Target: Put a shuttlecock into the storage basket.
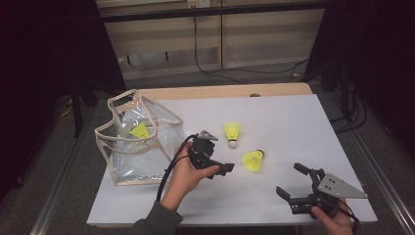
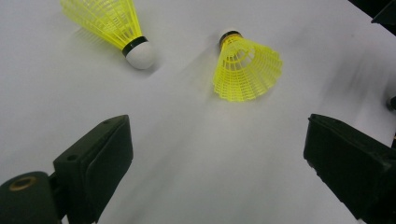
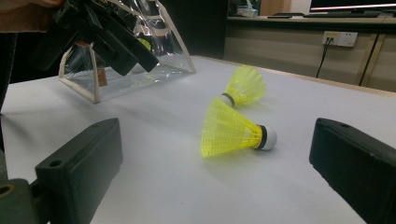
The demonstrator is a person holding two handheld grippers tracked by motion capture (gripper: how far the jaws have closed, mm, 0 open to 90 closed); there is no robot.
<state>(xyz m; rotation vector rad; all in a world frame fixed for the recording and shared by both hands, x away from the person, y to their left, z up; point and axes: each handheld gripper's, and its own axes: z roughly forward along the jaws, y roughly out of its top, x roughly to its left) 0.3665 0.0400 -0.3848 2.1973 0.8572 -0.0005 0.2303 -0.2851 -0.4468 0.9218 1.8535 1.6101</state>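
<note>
Two yellow shuttlecocks lie on their sides near the middle of the white table (image 1: 303, 127). The near shuttlecock (image 1: 253, 160) sits toward the front edge, its cork pointing to the back edge; the far shuttlecock (image 1: 233, 133) lies just behind it and a little toward the left edge, apart from it, cork toward the front edge. A third yellow one (image 1: 139, 130) shows inside the clear bag (image 1: 147, 161), which stands by the left edge.

We note the left gripper (image 1: 222, 169) just left of the near shuttlecock, jaws spread wide and holding nothing; in the left gripper view both shuttlecocks (image 2: 246, 67) (image 2: 112, 25) lie ahead of the jaws, not between them. The right gripper (image 1: 292, 182) hovers near the front right corner, jaws likewise wide apart and empty, aimed at the near shuttlecock (image 3: 233, 130).

Risks, as we judge them:
- The skirt is light mesh; a jaw brushing it would likely roll or skid the shuttlecock away over the smooth table.
- Closing across the skirt could crush it; the cork end seems the firmer hold.
- Both grippers face the same shuttlecock, so they may collide.
- The bag is floppy; its mouth could fold shut at insertion.
</note>
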